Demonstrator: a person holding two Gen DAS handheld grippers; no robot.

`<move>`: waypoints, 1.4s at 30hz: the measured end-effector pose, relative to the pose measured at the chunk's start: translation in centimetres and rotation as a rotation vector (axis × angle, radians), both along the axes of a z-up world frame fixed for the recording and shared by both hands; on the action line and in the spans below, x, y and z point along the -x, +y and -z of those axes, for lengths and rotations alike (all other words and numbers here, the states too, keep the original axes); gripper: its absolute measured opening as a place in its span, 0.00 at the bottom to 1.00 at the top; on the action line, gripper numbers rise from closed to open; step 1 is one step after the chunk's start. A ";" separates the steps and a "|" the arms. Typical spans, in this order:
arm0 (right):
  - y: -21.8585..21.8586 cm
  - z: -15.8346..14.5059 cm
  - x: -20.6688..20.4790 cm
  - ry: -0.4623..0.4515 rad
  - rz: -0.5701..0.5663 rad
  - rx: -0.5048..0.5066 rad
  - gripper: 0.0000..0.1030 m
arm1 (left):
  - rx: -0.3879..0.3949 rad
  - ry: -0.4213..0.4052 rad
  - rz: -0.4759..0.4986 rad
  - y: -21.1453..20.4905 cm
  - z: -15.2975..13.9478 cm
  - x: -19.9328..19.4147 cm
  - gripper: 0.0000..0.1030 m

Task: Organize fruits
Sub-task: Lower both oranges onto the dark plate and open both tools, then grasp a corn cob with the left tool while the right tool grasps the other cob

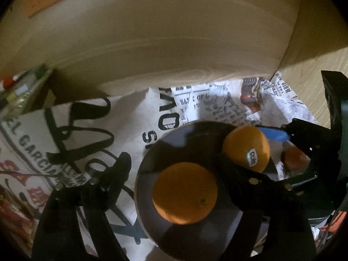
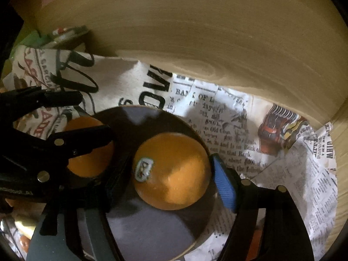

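A dark round plate (image 1: 174,143) (image 2: 152,228) lies on printed paper. A plain orange (image 1: 184,192) (image 2: 87,152) rests on it between the wide-open fingers of my left gripper (image 1: 171,163), untouched. My right gripper (image 2: 165,180) is closed around a stickered orange (image 2: 171,171) (image 1: 246,149), with the blue pad (image 2: 224,184) against its right side, over the plate's right part. The right gripper also shows in the left wrist view (image 1: 256,150).
Printed newspaper (image 2: 239,119) and a lettered cloth (image 1: 65,134) cover the wooden surface. A curved wooden wall (image 1: 163,43) rises behind. A smaller orange fruit (image 1: 293,157) lies off the plate at right. Cluttered items (image 1: 19,91) sit at far left.
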State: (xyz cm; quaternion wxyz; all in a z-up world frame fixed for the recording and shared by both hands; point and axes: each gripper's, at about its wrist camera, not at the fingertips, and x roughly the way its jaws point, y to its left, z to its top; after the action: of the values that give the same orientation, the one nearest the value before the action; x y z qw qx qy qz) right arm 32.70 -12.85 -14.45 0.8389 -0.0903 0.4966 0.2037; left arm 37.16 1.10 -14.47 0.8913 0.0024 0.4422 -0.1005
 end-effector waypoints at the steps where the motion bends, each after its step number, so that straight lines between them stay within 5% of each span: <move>1: 0.0 -0.4 0.2 -0.010 -0.001 -0.003 0.75 | 0.000 -0.010 -0.002 0.1 -0.5 0.4 0.79; 12: -1.2 -6.4 4.8 -0.115 0.004 -0.070 0.77 | 0.013 -0.105 -0.033 2.1 -5.4 6.3 0.83; 20: -1.7 -9.6 9.8 -0.175 -0.006 -0.117 0.77 | -0.018 -0.115 -0.041 2.7 -5.6 11.8 0.86; 35: -1.9 -4.4 15.7 -0.050 -0.016 -0.101 0.76 | -0.053 0.006 0.009 1.3 0.2 18.1 0.87; 42: -1.7 -1.8 15.5 0.047 -0.035 -0.095 0.66 | 0.016 0.071 0.036 1.5 2.0 17.8 0.69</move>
State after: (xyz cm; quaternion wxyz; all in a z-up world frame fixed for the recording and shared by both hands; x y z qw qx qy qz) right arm 17.18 -14.55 -12.65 0.8267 -0.0541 0.5043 0.2436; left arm 19.40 2.57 -16.49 0.8731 -0.0001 0.4725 -0.1201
